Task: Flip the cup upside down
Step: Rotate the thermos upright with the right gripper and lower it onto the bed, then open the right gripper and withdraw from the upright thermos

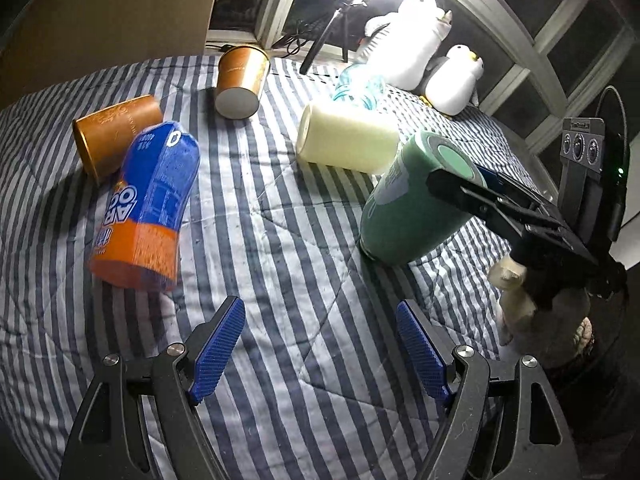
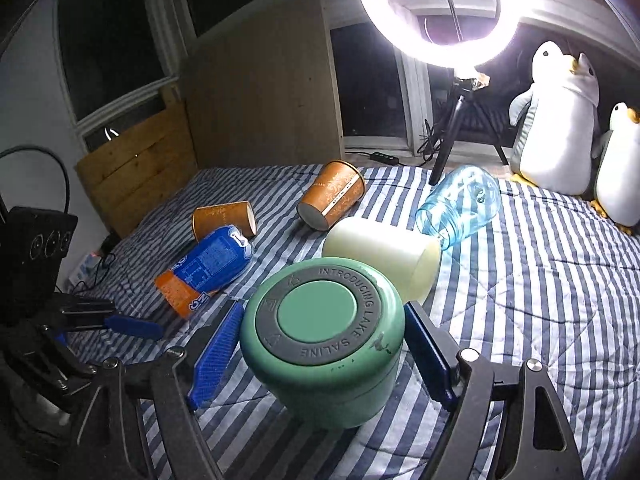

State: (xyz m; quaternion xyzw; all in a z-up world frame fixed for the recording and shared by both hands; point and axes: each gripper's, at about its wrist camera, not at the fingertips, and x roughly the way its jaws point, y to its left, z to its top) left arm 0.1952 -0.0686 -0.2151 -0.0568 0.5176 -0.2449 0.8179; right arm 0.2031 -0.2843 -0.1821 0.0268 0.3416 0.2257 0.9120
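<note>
A green cup [image 2: 324, 344] stands upside down on the striped bedspread, its grey and green base facing up. My right gripper [image 2: 324, 356] has its blue pads on either side of the cup, close to or touching its walls. The left wrist view shows the same cup [image 1: 404, 208] tilted, with the right gripper [image 1: 460, 184] at its base. My left gripper [image 1: 320, 356] is open and empty above the bedspread, nearer than the cup.
On the striped bedspread [image 1: 280, 220] lie a blue and orange cup [image 1: 152, 208], two copper cups [image 1: 116, 136] [image 1: 242, 82], a cream cup [image 1: 344, 138] and a clear blue jar [image 2: 460, 204]. Two plush penguins [image 2: 556, 120] and a ring light [image 2: 436, 8] stand at the back.
</note>
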